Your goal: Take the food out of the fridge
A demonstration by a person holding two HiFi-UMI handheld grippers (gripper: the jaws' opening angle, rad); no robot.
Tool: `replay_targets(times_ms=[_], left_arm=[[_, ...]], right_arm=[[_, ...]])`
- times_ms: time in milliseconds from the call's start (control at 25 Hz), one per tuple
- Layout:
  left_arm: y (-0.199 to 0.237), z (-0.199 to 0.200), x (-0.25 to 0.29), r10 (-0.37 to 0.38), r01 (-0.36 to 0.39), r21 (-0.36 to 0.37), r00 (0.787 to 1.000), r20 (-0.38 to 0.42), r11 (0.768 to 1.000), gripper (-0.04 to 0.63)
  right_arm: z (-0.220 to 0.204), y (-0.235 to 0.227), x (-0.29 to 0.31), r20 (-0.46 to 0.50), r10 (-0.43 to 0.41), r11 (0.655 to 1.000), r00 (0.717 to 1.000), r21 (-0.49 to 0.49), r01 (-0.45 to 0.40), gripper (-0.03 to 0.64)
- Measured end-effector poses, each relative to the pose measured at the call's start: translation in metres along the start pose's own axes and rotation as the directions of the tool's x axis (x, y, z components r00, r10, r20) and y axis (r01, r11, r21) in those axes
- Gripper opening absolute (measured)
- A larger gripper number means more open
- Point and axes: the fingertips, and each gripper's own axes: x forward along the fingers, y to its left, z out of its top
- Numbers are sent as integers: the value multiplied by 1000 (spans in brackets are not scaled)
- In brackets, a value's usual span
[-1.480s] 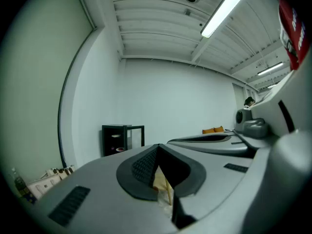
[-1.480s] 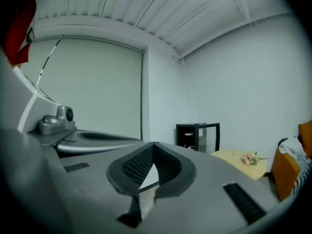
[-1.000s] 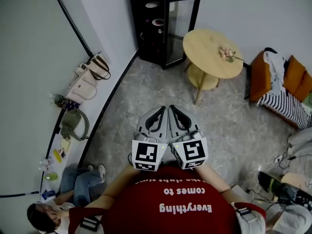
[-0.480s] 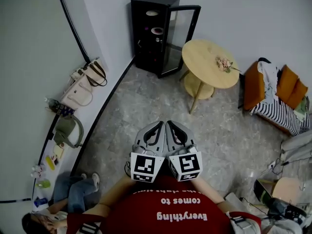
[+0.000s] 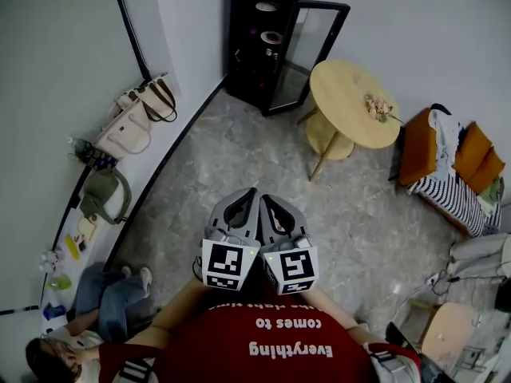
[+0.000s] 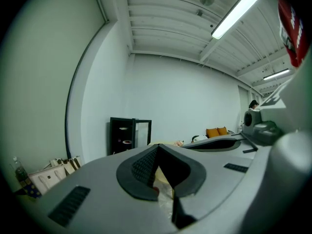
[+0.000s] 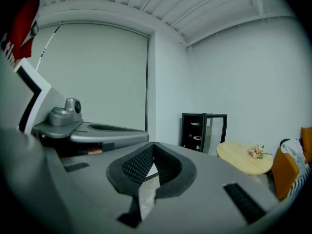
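A person in a red shirt carries the left hand-held gripper (image 5: 248,193) and right hand-held gripper (image 5: 267,199) side by side at the chest, both with jaws pressed together on nothing. They are well short of the small black glass-door fridge (image 5: 257,42), whose open door shows 2 plates of food (image 5: 271,37) on its shelves, beside a round pale wooden worktop (image 5: 343,86). The approach is best finished by nearing the fridge and spreading 1 gripper's jaws before reaching a shelf. Against 1 second earlier, both grippers sit slightly lower and further left, jaws unchanged
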Motion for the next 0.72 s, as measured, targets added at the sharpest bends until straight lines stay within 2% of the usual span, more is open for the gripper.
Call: replay_targets(times_ms=[200,400,560,720], left_arm=[[22,-8,36,11,-11,-10,999,-45,1000,3],[52,0,97,-4,4,-4,996,-84,1000,3],[76,11,144,25,-20,42,994,-110,999,3],[104,24,190,39,-33,48,991,-132,998,3]], right_arm=[[-7,-22,42,-38,29,999,999,31,-28,11],[-2,-58,98,-52,57,998,997,34,-55,11],[5,-86,143,-78,71,997,994,36,-68,11],[19,-113,189,-79,103,994,992,43,-100,11]])
